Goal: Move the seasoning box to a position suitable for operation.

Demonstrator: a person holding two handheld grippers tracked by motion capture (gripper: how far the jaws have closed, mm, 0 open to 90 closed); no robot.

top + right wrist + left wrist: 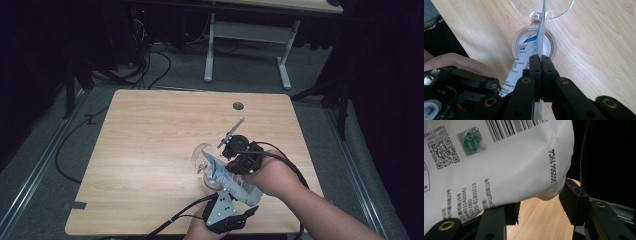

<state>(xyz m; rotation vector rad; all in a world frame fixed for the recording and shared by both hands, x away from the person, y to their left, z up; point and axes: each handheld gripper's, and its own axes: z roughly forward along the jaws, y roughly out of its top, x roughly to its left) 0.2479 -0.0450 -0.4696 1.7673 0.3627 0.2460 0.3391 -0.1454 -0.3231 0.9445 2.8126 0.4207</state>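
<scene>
A white pouch point(231, 180) with blue print hangs tilted over the near right part of the table. Its upper end points at a clear plastic container point(202, 151). My right gripper point(240, 156) is shut on the pouch's thin edge point(541, 37), jaws pressed together point(540, 59) just above a round clear ring point(517, 41) and the clear bowl point(554, 8). My left gripper point(227, 214) holds the pouch's bottom end. There the printed white bag point(506, 165) sits wedged between the two black jaws point(540, 202), its corner against one pad point(571, 202).
The wooden table point(150, 150) has a round grommet hole point(238, 106) near its far edge. Cables trail from both grippers off the near edge. A second desk's white legs point(210, 50) stand beyond, on grey floor with cords.
</scene>
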